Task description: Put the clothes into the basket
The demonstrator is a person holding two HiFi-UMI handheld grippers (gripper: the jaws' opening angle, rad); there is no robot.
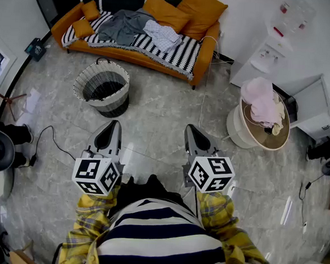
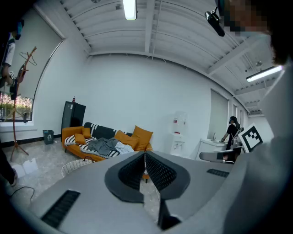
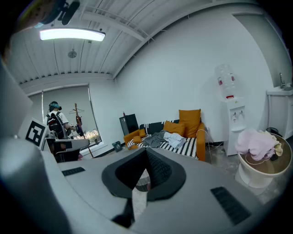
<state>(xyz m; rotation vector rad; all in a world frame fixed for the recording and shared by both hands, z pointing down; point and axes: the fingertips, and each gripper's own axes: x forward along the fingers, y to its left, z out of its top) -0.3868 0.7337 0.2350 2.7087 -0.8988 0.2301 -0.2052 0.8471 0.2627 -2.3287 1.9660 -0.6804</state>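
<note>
L gripper [image 1: 115,125], R gripper [image 1: 191,129] jaws closed, empty, open floor [image 1: 154,119] to basket [image 1: 115,103], maybe two clothes [image 1: 123,25] beyond

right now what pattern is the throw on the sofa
The throw is black-and-white striped; the head view shows it best.

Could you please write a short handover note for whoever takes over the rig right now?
Left gripper: shut, empty.
Right gripper: shut, empty.
Both hover over the floor, short of the basket.
Basket stands on the floor before the sofa; no clothes show in it.
Grey garment and pale shirt lie on the sofa; pink garment on the round stand.
Done: nothing yet.
Left: all three pieces into the basket.
</note>
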